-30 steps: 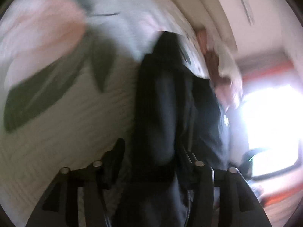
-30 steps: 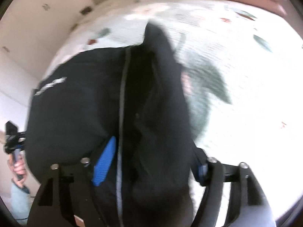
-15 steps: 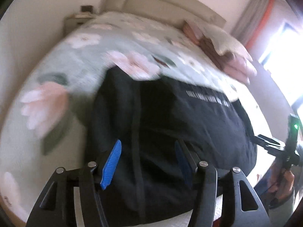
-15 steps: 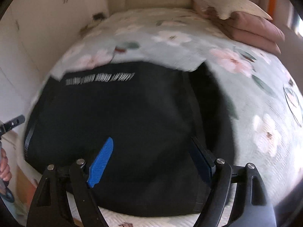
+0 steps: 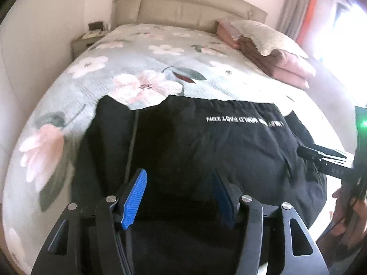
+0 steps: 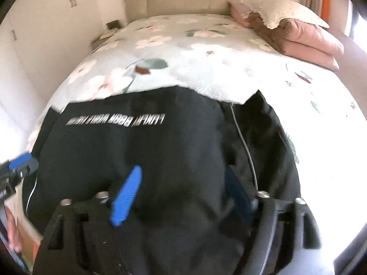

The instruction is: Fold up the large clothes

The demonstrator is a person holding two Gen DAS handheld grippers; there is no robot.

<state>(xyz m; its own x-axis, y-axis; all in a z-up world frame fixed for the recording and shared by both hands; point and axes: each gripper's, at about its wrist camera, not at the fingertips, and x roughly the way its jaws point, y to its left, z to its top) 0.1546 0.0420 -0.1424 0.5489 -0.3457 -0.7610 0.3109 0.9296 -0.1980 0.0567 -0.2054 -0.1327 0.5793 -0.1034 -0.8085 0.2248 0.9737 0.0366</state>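
Observation:
A large black garment point(image 5: 206, 151) with white lettering lies spread across the near end of the bed; it also shows in the right wrist view point(image 6: 142, 155). My left gripper point(image 5: 180, 194) is open above its near left part, blue pads apart, holding nothing. My right gripper point(image 6: 181, 197) is open above its near right part, also empty. The right gripper shows at the right edge of the left wrist view point(image 5: 325, 158), and the left gripper at the left edge of the right wrist view point(image 6: 18, 167). The garment's near hem is hidden behind the grippers.
The bed has a floral quilt point(image 5: 146, 68) and a beige headboard point(image 5: 190, 6). Folded pink and brown bedding with a cream pillow point(image 5: 268, 48) sits at the far right. A nightstand point(image 5: 89, 39) stands far left by the wall. A bright window is at the right.
One second ago both grippers were shut on the black garment, held up. They have since opened and let it go; it now lies flat on the bed, and both grippers have pulled back.

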